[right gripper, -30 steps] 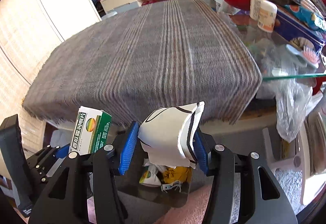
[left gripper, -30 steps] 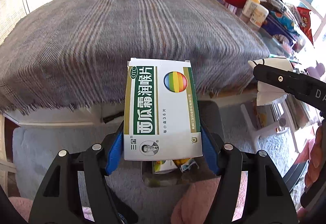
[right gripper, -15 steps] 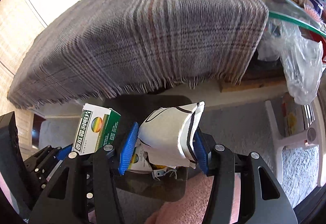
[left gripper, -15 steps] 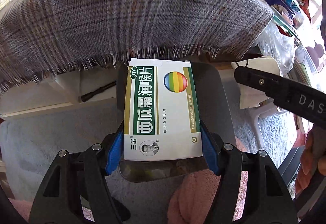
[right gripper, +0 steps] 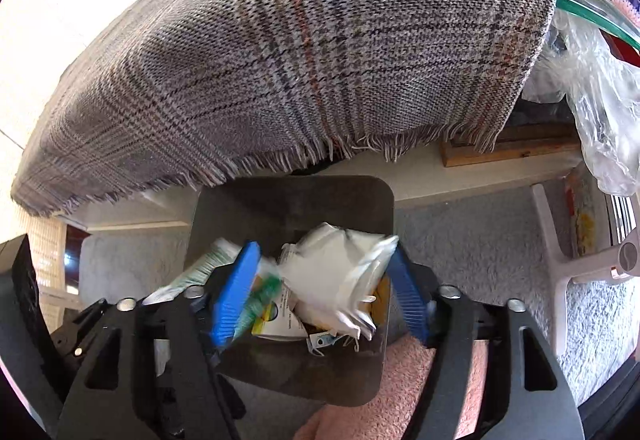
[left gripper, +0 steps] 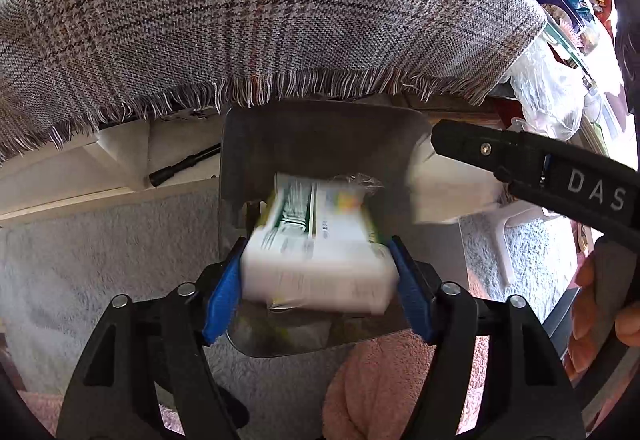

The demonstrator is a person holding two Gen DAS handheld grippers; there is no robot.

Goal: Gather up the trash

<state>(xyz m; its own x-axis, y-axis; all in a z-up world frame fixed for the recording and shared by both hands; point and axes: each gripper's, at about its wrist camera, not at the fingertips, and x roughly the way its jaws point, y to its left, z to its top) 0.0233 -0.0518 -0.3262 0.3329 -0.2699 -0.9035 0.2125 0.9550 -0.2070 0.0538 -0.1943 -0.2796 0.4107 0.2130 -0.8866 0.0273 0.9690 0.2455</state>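
Medicine box [left gripper: 320, 260]: blurred, loose between opening left gripper [left gripper: 318, 290] jaws, above bin [left gripper: 320, 136]; white wrapper [right gripper: 340, 272] likewise in opening right gripper [right gripper: 320, 294]; both pointing steeply down.

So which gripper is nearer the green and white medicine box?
Left. The left gripper, opening, has the medicine box between its fingers over the bin; the right gripper sits beside it, around white paper.
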